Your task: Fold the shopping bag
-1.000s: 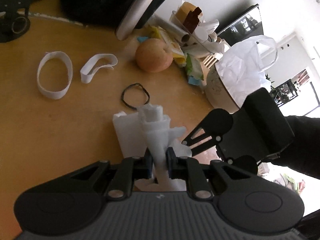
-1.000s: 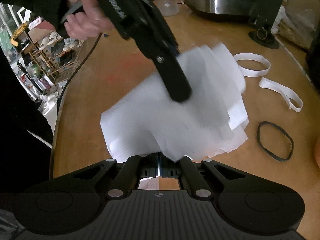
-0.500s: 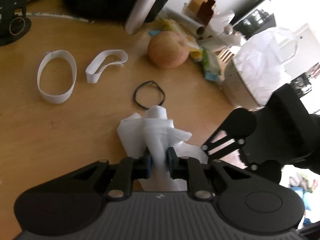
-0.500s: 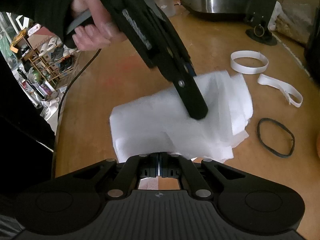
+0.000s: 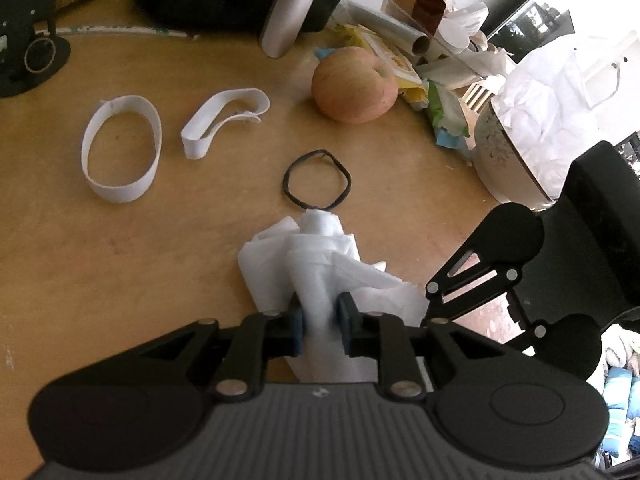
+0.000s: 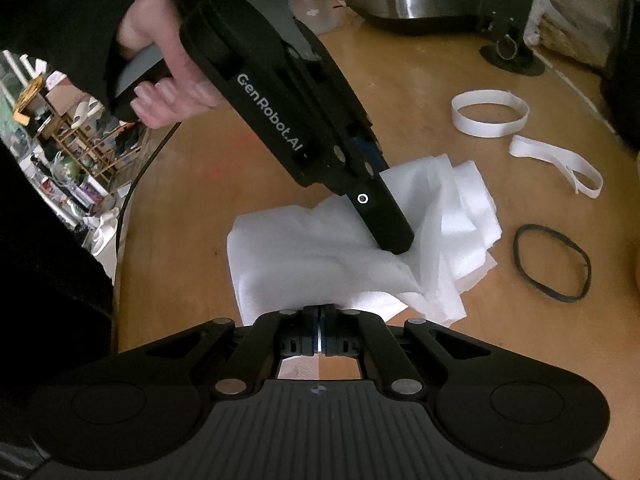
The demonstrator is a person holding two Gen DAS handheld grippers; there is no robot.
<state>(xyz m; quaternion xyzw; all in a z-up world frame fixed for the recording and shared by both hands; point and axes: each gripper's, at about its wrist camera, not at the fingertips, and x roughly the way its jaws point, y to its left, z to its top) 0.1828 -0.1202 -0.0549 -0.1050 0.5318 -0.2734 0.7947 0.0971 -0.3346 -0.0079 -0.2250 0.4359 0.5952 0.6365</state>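
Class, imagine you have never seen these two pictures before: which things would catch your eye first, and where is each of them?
First, the crumpled white shopping bag in the middle of the wooden table, bunched between the opening jaws of the left gripper, while the right gripper is shut on its near edge. Beyond lie a thin black rubber band, two white paper loops, and a round pinkish apple.

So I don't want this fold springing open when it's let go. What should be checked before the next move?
1. Right hand-held gripper shut on the white shopping bag's near edge: ok.
2. Left hand-held gripper opening, bunched bag between its pads: ok.
3. Bag lying flat: not ok, layers puffed and fanned.
4. Black rubber band clear of the bag: ok in the right wrist view.
5. White paper loops apart from the bag: ok.
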